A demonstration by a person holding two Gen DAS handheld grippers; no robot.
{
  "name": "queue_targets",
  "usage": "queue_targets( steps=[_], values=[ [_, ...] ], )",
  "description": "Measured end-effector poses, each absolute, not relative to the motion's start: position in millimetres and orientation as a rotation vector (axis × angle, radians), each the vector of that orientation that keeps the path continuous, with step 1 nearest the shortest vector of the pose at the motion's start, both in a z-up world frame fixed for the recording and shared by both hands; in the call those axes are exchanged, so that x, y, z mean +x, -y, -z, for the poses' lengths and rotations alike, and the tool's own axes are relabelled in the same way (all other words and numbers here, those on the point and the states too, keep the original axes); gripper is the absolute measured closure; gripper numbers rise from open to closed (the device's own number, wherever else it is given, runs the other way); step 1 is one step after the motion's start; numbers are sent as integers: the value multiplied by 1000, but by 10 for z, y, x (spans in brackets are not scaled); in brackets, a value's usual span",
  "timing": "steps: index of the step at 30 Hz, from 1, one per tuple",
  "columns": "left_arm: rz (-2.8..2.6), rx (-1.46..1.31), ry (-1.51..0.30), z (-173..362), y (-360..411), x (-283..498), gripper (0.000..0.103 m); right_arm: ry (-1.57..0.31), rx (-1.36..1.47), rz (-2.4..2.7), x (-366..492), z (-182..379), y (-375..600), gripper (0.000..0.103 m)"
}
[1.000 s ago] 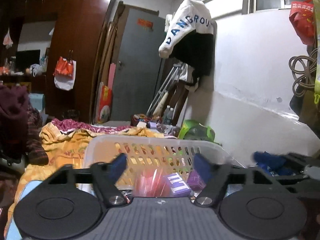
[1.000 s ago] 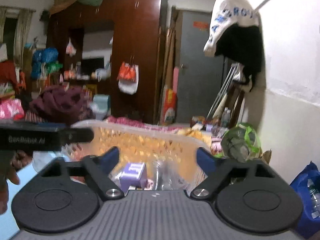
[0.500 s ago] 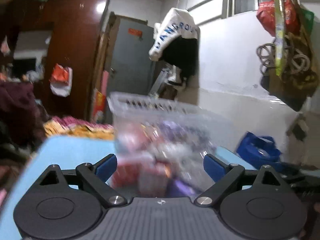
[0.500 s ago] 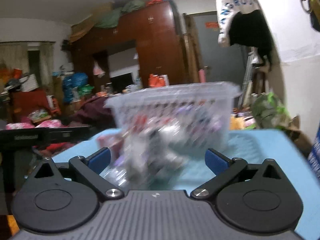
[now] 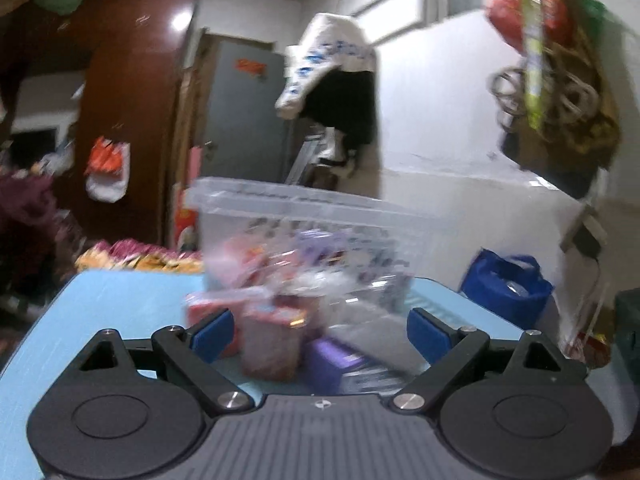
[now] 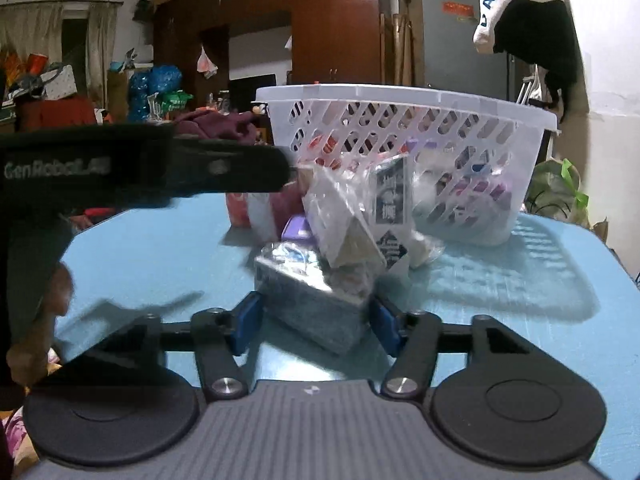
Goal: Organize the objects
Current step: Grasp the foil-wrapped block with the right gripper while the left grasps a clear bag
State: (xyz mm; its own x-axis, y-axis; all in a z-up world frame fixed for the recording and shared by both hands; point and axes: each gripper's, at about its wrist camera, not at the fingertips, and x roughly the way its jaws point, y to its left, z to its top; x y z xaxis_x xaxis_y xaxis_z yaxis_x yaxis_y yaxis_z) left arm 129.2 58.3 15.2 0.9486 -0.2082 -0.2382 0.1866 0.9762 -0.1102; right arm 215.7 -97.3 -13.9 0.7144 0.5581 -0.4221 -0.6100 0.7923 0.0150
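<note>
A white lattice basket (image 6: 404, 136) holding several packets stands on a light blue table (image 6: 520, 280); it also shows blurred in the left wrist view (image 5: 312, 216). A pile of packets lies in front of it: a silver foil box (image 6: 312, 300), a clear bag (image 6: 340, 220), a purple box (image 6: 298, 228). My right gripper (image 6: 314, 320) has its blue pads on both sides of the silver box. My left gripper (image 5: 320, 332) is open, low over the table, before a reddish packet (image 5: 272, 340) and a purple box (image 5: 336, 360). The left gripper also shows in the right wrist view (image 6: 140, 168).
A blue bag (image 5: 508, 284) sits right of the table by the white wall. A green bag (image 6: 556, 188) lies behind the table at right. A dark wardrobe (image 6: 332, 20), a grey door (image 5: 244, 112) and hanging clothes (image 6: 520, 12) fill the background.
Both grippers dropped from above the basket to table level in front of it. The right gripper's jaws narrowed around the silver foil box; the left stays open.
</note>
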Motion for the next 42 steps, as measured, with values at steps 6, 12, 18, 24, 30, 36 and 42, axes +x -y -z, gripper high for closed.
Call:
queue_targets(
  steps=[6,12,18,24,30,36,42],
  values=[
    [208,88,-308,-140,-111,1573,8,-416,-113,-651,2065,179,1184,49],
    [144,179,-335,-34,92,1665,8,-402,-108,-656,2010,185,1256,47],
    [186,77,-326,-94,-70,1608,45,-400,-94,-658,2010,199,1221,39],
    [193,-33,-274,-113,-381,1390,69,-396,-101,-644,2017,153,1080,35],
    [190,-41,-277,-104,-500,1369,66,-399,-171,-596,1986,119,857,34],
    [182,19,-318,-47,-373,1419,45,-399,-193,-590,1962,151,901,49],
    [185,36,-357,-13,-277,1481,69,-391,-155,-602,1899,151,1093,56]
  ],
)
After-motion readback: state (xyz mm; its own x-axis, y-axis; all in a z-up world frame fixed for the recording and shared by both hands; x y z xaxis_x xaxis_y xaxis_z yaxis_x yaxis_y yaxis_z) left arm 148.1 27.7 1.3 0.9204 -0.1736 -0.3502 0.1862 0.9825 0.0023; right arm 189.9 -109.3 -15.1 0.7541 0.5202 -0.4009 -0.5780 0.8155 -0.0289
